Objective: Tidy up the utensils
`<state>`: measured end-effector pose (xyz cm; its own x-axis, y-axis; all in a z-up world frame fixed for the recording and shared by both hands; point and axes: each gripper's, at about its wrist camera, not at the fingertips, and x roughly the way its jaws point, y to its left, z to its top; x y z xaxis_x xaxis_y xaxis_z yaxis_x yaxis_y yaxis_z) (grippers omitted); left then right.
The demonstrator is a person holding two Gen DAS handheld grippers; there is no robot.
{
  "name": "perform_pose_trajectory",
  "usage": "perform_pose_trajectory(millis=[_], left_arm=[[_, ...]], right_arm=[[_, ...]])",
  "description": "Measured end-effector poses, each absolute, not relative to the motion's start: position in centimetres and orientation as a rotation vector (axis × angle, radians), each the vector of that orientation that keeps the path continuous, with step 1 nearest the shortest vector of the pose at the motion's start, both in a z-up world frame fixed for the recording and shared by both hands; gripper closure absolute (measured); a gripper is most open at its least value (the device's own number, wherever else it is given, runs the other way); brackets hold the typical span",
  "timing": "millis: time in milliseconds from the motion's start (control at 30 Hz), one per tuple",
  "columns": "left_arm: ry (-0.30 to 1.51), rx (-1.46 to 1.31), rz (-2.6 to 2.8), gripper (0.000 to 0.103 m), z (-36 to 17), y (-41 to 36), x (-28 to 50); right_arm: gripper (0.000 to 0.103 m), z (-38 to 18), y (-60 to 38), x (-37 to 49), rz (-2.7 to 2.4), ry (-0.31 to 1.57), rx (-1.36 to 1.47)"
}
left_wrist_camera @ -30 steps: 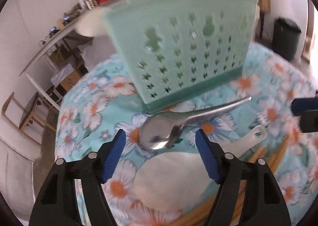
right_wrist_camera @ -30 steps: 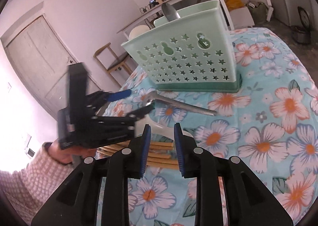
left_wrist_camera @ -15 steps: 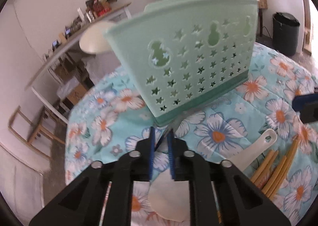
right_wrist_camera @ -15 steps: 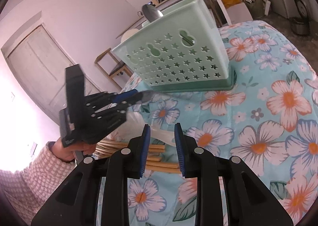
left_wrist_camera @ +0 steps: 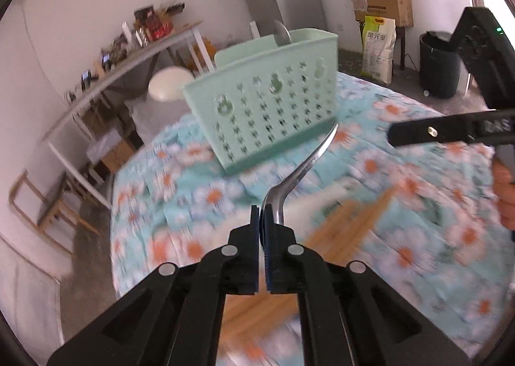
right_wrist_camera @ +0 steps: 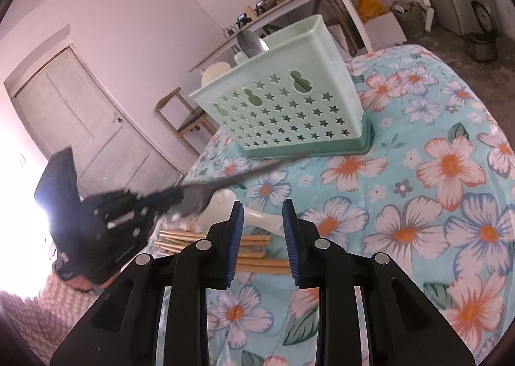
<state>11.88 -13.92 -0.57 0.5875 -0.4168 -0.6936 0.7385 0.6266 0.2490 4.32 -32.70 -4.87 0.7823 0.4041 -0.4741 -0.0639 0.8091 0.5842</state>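
Observation:
My left gripper (left_wrist_camera: pixel 260 214) is shut on the bowl of a metal spoon (left_wrist_camera: pixel 309 163) and holds it above the floral tablecloth, with the handle pointing at the mint-green utensil basket (left_wrist_camera: pixel 273 115). Another spoon (left_wrist_camera: pixel 282 33) stands in that basket. From the right wrist view, the left gripper (right_wrist_camera: pixel 173 195) shows blurred at the left, with the held spoon (right_wrist_camera: pixel 231 181) reaching toward the basket (right_wrist_camera: pixel 289 108). My right gripper (right_wrist_camera: pixel 262 208) is open with nothing between its pads. It hangs over a white rice paddle (right_wrist_camera: pixel 260 219) and several wooden chopsticks (right_wrist_camera: pixel 254 258) lying on the cloth.
The round table's floral cloth (right_wrist_camera: pixel 450 173) drops off at its left and far edges. Behind stand a wooden chair (right_wrist_camera: pixel 180 115), a door (right_wrist_camera: pixel 80 115), a long cluttered shelf table (left_wrist_camera: pixel 128 53), a black bin (left_wrist_camera: pixel 439 66) and boxes.
The left gripper's jaws shut on the spoon's bowl, then lifted it off the cloth and drew back from the basket. The right gripper has barely moved and stays open.

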Motion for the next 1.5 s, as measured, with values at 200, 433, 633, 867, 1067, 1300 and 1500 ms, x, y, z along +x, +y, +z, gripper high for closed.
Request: perform_pose_trajectory(millis=[200, 433, 633, 867, 1067, 1300, 1500], left_arm=[[0.728, 0.476, -0.691, 0.100, -2.3, -11.5, 8.0], [0.727, 0.418, -0.650, 0.099, -4.3, -10.9, 5.4], [0.766, 0.293, -0.649, 0.095, -6.1, -10.1, 5.1], [0.748, 0.178, -0.633, 0.095, -7.6, -8.7, 5.3], [0.677, 0.041, -0.695, 0.100, -5.9, -6.2, 5.2], [0.668, -0.104, -0.772, 0.100, -3.6, -2.3, 6.3], [0.709, -0.159, -0.739, 0.100, -4.4, 0.5, 6.7]], right_arm=[[0.077, -5.2, -31.9, 3.4, 0.280, 0.648, 0.582], [0.077, -4.6, -30.3, 2.3, 0.293, 0.660, 0.560], [0.077, -4.8, -29.7, 1.5, 0.281, 0.676, 0.555], [0.077, -4.1, -29.1, 1.0, 0.257, 0.681, 0.523], [0.077, -2.7, -28.2, 1.2, 0.227, 0.674, 0.421], [0.077, -0.5, -26.9, 4.5, 0.245, 0.672, 0.291], [0.076, -1.2, -23.6, 9.1, 0.297, 0.759, 0.186]])
